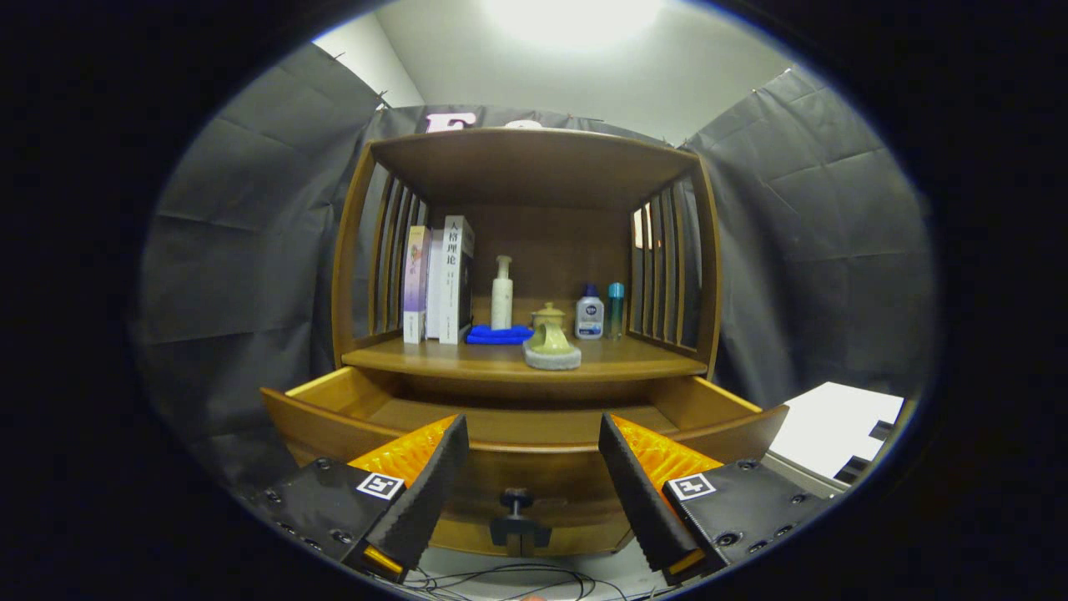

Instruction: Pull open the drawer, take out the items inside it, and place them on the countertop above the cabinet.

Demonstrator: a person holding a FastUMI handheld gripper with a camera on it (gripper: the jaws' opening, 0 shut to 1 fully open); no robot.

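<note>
Tongs [527,467] released, fingers spread at frame bottom. Drawer [526,421] pulled open at lower centre, knob [516,501] between the fingers. Ceramic item [551,344] rests on worktop [617,361] above.

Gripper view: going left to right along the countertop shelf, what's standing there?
Books → blue cloth with the white pump bottle behind it → green ceramic piece → clear bottle with a blue cap → slim teal bottle. The hand-held gripper is open before the pulled-out drawer.
</note>
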